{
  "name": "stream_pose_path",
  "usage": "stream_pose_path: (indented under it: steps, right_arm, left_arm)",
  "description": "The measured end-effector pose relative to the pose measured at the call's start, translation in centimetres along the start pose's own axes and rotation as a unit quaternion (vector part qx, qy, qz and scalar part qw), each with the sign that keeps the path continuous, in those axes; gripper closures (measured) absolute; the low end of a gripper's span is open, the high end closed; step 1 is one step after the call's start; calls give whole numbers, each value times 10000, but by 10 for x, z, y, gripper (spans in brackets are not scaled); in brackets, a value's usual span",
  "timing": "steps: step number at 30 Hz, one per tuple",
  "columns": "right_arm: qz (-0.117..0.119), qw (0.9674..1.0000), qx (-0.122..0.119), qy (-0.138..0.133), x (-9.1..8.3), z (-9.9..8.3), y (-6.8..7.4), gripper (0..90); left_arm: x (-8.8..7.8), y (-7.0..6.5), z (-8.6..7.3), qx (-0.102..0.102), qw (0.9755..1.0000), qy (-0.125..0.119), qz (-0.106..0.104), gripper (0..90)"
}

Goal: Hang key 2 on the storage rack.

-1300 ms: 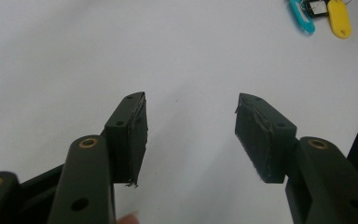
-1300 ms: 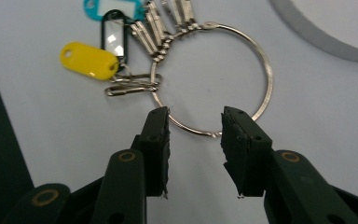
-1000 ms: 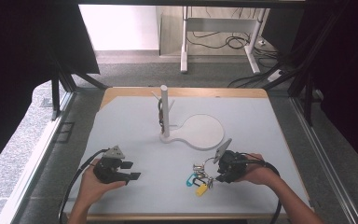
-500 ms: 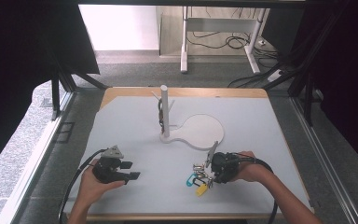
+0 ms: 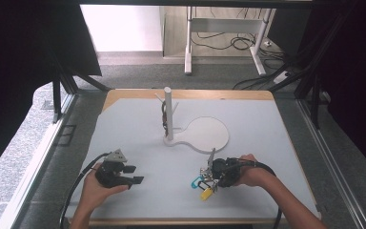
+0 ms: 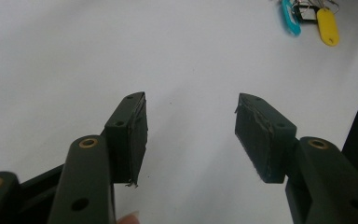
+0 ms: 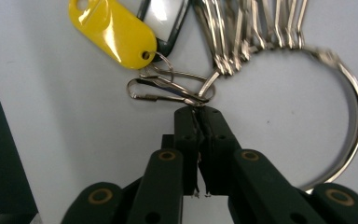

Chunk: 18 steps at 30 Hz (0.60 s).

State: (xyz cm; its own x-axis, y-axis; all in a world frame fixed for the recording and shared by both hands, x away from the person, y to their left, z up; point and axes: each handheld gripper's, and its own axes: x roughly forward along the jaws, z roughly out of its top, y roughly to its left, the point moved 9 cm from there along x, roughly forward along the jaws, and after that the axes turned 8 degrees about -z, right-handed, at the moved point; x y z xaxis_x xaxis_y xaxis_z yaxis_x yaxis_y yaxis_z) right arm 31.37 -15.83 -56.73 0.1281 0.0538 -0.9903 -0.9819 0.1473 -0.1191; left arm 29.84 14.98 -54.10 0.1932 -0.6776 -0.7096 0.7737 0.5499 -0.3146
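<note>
Metal key ring (image 7: 349,116) — right gripper (image 7: 198,112) clamped on it.

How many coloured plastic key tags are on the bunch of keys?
2 for certain: a yellow tag and a blue tag, side by side on the key bunch at the right tool. More may be hidden.

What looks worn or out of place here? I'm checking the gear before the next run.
The left gripper stands open, and the rubber on its pads is frayed and peeling at the edges. Otherwise nothing stands out.
</note>
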Motion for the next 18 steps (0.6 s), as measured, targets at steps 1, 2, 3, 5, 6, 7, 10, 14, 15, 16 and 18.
stream_pose_path:
  steps: [1, 2, 3, 5, 6, 7, 10, 14, 15, 16, 18]
  right_arm:
    - [6, 10000, 18, 6, 0, 0, 0, 872]
    - [36, 10000, 47, -1, 0, 0, -1, 873]
    - [58, 9999, 116, 16, 0, 0, -1, 874]
    - [143, 9996, 230, 14, 0, 0, -1, 874]
    - [247, 9992, 321, 5, -1, 0, 1, 874]
    - [315, 9990, 322, -23, -1, -1, 1, 874]
    - [509, 9978, 401, -109, -3, -1, 4, 874]
    - [689, 9955, 555, -338, -12, 0, 5, 874]
    - [749, 9946, 586, -419, -15, 0, 6, 874]
    - [780, 9941, 599, -462, -17, 0, 6, 874]
    - [867, 9928, 634, -534, -20, -1, 7, 874]
  left_arm:
    - [0, 0, 0, 3, 10000, 6, 4, 443]
    - [0, 1, -1, 11, 10000, 11, 3, 443]
    - [0, 1, -1, 10, 10000, 8, -2, 443]
    - [0, 1, -1, 7, 10000, 18, 4, 444]
    - [0, 1, -1, 2, 10000, 18, 0, 443]
    - [0, 1, -2, 0, 10000, 19, -1, 443]
    - [0, 2, -2, 11, 10000, 41, -4, 443]
    - [1, 2, -3, 13, 10000, 64, -7, 442]
    - [2, 1, -3, 0, 10000, 58, -12, 442]
    - [2, 1, -3, 4, 10000, 58, -15, 441]
    - [2, 1, -3, 2, 10000, 62, -6, 441]
